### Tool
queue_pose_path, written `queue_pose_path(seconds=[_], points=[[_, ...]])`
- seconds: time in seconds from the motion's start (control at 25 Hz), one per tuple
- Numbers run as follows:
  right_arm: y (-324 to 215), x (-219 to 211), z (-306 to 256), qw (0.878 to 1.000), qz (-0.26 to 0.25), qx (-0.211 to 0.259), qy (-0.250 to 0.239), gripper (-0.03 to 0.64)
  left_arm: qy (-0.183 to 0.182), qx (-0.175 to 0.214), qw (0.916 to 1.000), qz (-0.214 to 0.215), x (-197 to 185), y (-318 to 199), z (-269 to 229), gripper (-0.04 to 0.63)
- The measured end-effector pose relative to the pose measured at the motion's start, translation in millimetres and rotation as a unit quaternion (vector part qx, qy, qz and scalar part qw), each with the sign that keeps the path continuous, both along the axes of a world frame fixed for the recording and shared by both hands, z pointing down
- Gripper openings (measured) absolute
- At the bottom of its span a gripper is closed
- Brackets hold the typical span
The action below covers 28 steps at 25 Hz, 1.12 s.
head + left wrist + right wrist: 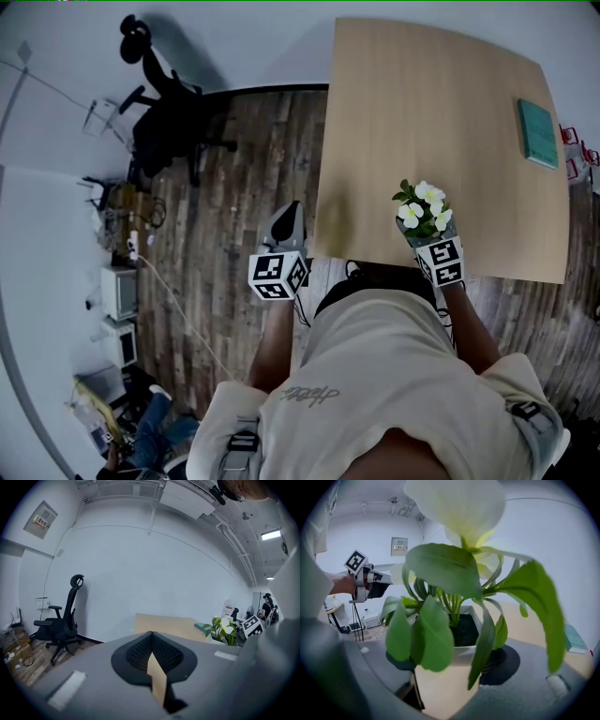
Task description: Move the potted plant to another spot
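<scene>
Right tool (429, 232), angled downward, grips the potted plant (422, 206) above the table (441, 112).

No text could be read anywhere. The script print (307, 396) on the shirt (394, 366) was too blurred to spell out, and the wall notice (42, 523) carried red and yellow print too small to make out. The left cube (278, 275) and the right cube (441, 261) bore only black-and-white square markers.
</scene>
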State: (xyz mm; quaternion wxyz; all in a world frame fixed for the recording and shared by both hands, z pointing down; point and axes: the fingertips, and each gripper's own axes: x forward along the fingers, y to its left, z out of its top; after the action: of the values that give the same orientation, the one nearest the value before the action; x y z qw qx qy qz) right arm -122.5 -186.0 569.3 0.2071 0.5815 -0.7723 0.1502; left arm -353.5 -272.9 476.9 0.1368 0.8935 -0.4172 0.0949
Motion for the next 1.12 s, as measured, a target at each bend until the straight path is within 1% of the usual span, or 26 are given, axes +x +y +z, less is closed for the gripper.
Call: queue_pose_path(seconds=[0.2, 0.36, 0.52, 0.64, 0.76, 0.92, 1.0, 1.12], points=[[-8.9, -31.4, 9.7, 1.0, -0.022, -0.013, 0.009, 0.342, 0.003, -0.006, 0.9999, -0.008, -24.6, -9.6, 12.1, 0.017], [-14.8, -44.9, 13.2, 0.998, -0.053, -0.019, 0.013, 0.342, 0.008, -0.017, 0.9994, -0.03, -34.1, -12.5, 23.8, 0.017], [-28.6, -50.9, 18.5, 0.996, -0.088, -0.027, 0.013, 0.342, 0.016, -0.028, 0.9978, -0.058, -34.9, -17.2, 24.9, 0.017], [-41.4, -62.5, 23.6, 0.993, -0.115, -0.032, 0.006, 0.342, 0.012, -0.035, 0.9966, -0.073, -39.1, -20.0, 24.1, 0.017], [-51.2, -76.1, 34.1, 0.988, -0.146, -0.038, -0.005, 0.342, -0.001, -0.044, 0.9953, -0.087, -42.5, -19.2, 24.8, 0.017], [-63.3, -83.8, 53.4, 0.982, -0.181, -0.047, -0.018, 0.342, -0.026, -0.06, 0.993, -0.098, -34.1, -16.8, 35.7, 0.017], [-69.8, -89.3, 59.2, 0.979, -0.195, -0.05, -0.022, 0.342, -0.024, -0.07, 0.9921, -0.102, -29.7, -16.1, 37.3, 0.017], [-82.0, -101.0, 71.5, 0.975, -0.218, -0.047, -0.012, 0.342, -0.013, -0.082, 0.9905, -0.11, -29.7, -16.9, 37.5, 0.017]])
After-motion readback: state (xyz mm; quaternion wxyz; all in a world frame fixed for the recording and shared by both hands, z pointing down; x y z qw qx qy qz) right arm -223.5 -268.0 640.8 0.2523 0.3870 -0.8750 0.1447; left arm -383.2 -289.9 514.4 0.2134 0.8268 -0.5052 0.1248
